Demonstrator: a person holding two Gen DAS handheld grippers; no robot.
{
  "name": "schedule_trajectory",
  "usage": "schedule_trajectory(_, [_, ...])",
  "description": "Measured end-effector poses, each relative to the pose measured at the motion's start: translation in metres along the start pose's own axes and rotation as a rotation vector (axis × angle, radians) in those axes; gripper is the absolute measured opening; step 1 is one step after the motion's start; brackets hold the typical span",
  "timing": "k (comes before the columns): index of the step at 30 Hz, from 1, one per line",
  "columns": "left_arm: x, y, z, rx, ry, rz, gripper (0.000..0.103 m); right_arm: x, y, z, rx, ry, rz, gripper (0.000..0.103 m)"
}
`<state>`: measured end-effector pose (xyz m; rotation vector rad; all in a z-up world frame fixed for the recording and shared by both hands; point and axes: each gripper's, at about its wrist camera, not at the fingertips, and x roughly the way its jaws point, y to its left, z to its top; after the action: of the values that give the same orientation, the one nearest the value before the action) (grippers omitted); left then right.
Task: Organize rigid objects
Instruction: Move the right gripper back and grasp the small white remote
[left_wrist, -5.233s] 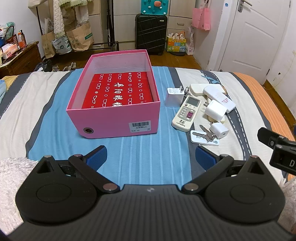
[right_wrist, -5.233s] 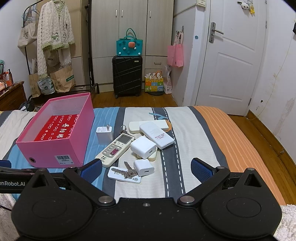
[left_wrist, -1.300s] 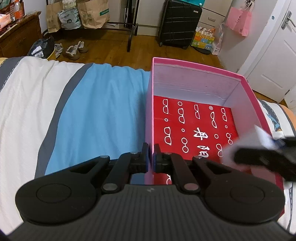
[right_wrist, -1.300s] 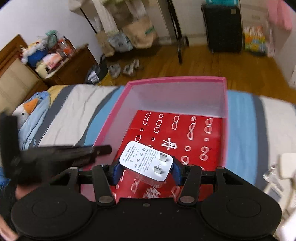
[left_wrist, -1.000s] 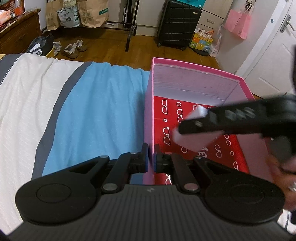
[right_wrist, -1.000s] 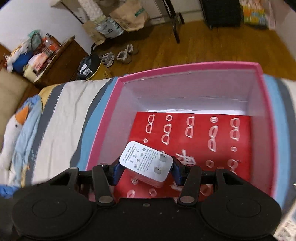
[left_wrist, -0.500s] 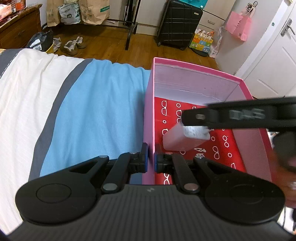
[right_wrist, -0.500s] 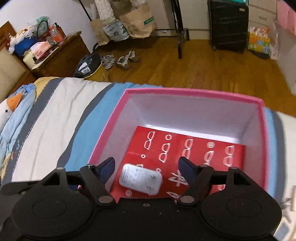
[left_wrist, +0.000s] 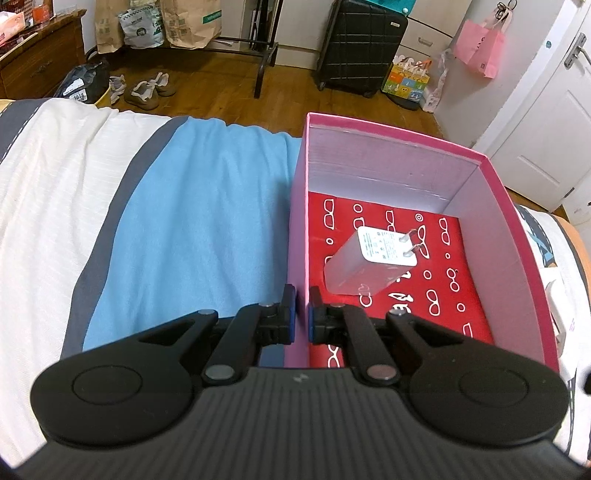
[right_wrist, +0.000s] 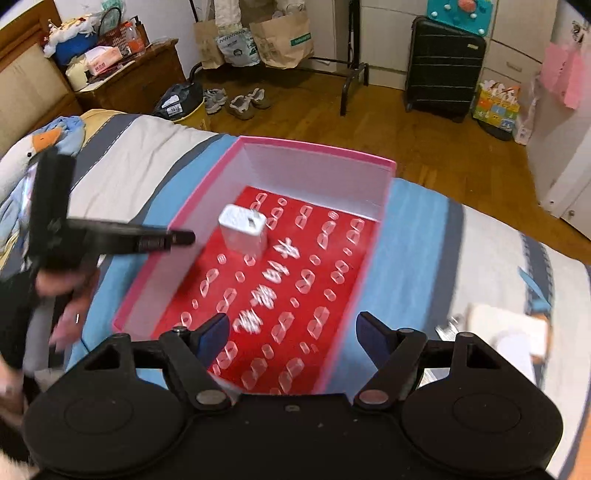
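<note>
**Charger now in the box; right claw empty**

- Pink box (left_wrist: 517, 266): sits on the striped bedspread (left_wrist: 192, 229), open at the top, with a red sheet printed in white glasses lining its floor.
- White charger (left_wrist: 369, 262): lies inside the box, in the near-left part of the floor as the left camera sees it, tipped on its side with its two prongs pointing toward the far right. Half a second ago it was just leaving the right claw above this spot; about a second ago it was firmly pinched there. It has been dropped in and nothing touches it now.
- Left claw (left_wrist: 300, 314): closed on the box's left wall, one pad outside and one inside, as in the earlier views. I judge it is steadying the box.
- Right claw (right_wrist: 291, 332): spread wide and holding nothing, lifted above the near end of the box. The picture is smeared, which suggests it is pulling away.
- Remaining items: a pale block (right_wrist: 506, 325) shows, blurred, on the bed to the right of the box; I cannot tell what it is. Five seconds ago a remote, more chargers, keys and a card lay on that side.
- Standing of the task: one object stowed, several apparently left. The next fetch likely falls to the right claw, toward that right-hand pile.
</note>
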<state>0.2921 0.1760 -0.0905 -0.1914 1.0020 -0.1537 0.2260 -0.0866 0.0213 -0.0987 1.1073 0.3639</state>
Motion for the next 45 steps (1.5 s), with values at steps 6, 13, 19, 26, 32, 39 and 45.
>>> schedule_trajectory(6, [-0.002,-0.004,-0.002,0.013,-0.005,0.016,0.005,-0.038,-0.025,-0.038,-0.003,-0.051,-0.028,0.080])
schedule_trajectory(13, [-0.001,-0.007,-0.002,0.023,-0.005,0.036,0.004,-0.037,-0.057,-0.081,0.001,-0.066,0.014,0.080])
schedule_trajectory(19, [-0.002,-0.009,-0.002,0.020,0.000,0.043,0.004,0.003,-0.077,-0.115,-0.019,-0.006,0.054,0.080])
schedule_trajectory(26, [-0.002,-0.009,-0.002,0.020,0.002,0.048,0.004,0.034,-0.097,-0.138,-0.069,0.088,0.056,0.076])
schedule_trajectory(32, [-0.002,-0.009,-0.002,0.026,0.004,0.048,0.004,0.041,-0.075,-0.152,-0.228,0.136,0.126,0.057])
schedule_trajectory(39, [-0.001,-0.007,-0.001,0.020,0.007,0.041,0.004,0.060,-0.076,-0.161,-0.269,0.176,0.018,0.051])
schedule_trajectory(45, [0.000,-0.007,-0.001,0.022,0.008,0.042,0.005,0.067,-0.080,-0.166,-0.354,0.152,-0.045,0.057])
